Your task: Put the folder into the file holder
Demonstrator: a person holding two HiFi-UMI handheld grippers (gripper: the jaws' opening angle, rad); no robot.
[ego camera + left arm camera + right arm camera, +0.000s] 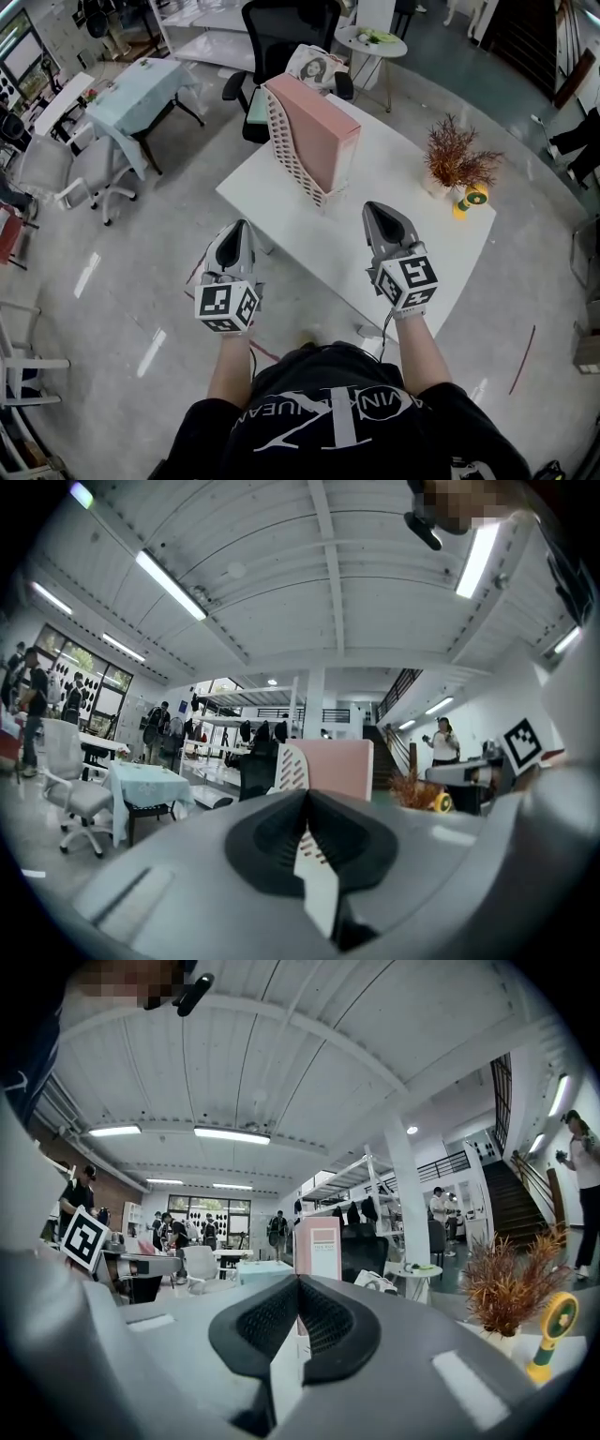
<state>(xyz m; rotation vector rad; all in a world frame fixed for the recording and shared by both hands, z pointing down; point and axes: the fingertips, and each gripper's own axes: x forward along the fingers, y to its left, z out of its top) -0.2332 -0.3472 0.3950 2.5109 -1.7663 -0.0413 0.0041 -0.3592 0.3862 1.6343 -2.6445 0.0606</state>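
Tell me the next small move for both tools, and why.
Probably just draw both back and stop: the pink folder already stands in the white lattice file holder on the table, and the left tool and right tool are shut, empty and apart from it.

Floor [131,309]: grey, glossy, streaked with reflected lamp light. A white rectangular table [394,178] stood mid-room, set diagonally in the head view. Behind it were a black mesh office chair [281,28] and a small round white table [398,47]. To the left stood a table under a pale blue cloth [141,89], with a white swivel chair [42,164] near it. Ceiling [328,583]: white, ribbed, lit by long strip lamps [169,583]. A white column [403,1194] rose to it. A dark staircase [525,1199] climbed at the right, with a railed upper level [450,1164] beside it. Large windows [211,1211] ran along the far wall.
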